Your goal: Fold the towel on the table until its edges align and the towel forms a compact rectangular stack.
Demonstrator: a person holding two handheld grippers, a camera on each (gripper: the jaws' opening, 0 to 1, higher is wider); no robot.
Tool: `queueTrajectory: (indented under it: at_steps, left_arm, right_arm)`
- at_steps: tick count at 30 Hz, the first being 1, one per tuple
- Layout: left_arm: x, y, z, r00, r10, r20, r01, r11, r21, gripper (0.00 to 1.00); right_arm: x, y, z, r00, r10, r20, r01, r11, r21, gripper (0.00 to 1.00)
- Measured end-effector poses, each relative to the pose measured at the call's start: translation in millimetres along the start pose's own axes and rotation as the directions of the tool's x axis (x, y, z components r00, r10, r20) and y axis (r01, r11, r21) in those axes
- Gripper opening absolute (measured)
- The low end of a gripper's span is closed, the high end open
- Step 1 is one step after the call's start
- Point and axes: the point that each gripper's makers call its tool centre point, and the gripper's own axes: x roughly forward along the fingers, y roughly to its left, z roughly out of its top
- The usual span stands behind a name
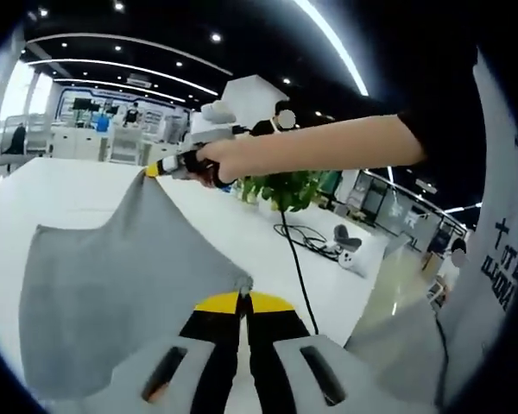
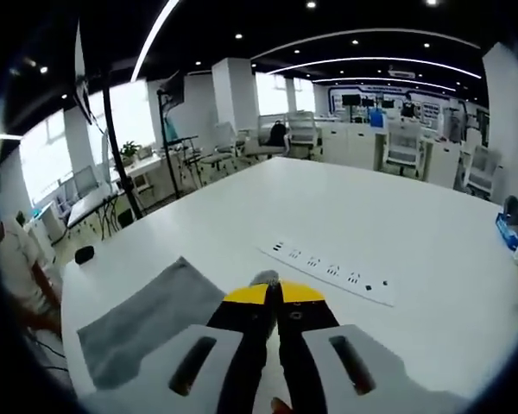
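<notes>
left tongs (image 1: pixel 240 302): pressed together, pinching a corner of the grey towel (image 1: pixel 112 293).
right tongs (image 2: pixel 272 293): jaws together, pinching another towel corner, raised off the white bench (image 2: pixel 397 233).
towel: stretched between both tongs, remainder draped onto the bench.
bench: white power strip (image 2: pixel 332 272) lying beyond the towel.

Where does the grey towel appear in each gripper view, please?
Left gripper view: the towel spreads over the left and centre, one corner pinched in the left gripper, the far corner lifted by the right gripper.
Right gripper view: lower left, a corner pinched in the jaws.
Shared landmark: the white table.
</notes>
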Motion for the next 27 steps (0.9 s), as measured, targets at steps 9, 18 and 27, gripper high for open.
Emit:
queueTrajectory:
  at_steps: [9,18,27]
  left_arm:
    - [-25,24.3,0.0,0.995,0.092,0.022,-0.092,0.996,-0.005,0.02]
    - [-53,54.4,2.1,0.980,0.195,0.047,-0.193,0.981,-0.034,0.02]
    - [-77,81.2,-4.9,0.953,0.300,0.028,-0.298,0.953,-0.056,0.02]
  right_arm:
    - [13,20,8.5,1.000,0.026,0.002,-0.026,1.000,0.018,0.01]
    - [30,37,20.9,0.999,0.042,0.015,-0.042,0.998,0.048,0.01]
    - [42,62,22.3,0.997,0.074,0.016,-0.075,0.996,0.046,0.01]
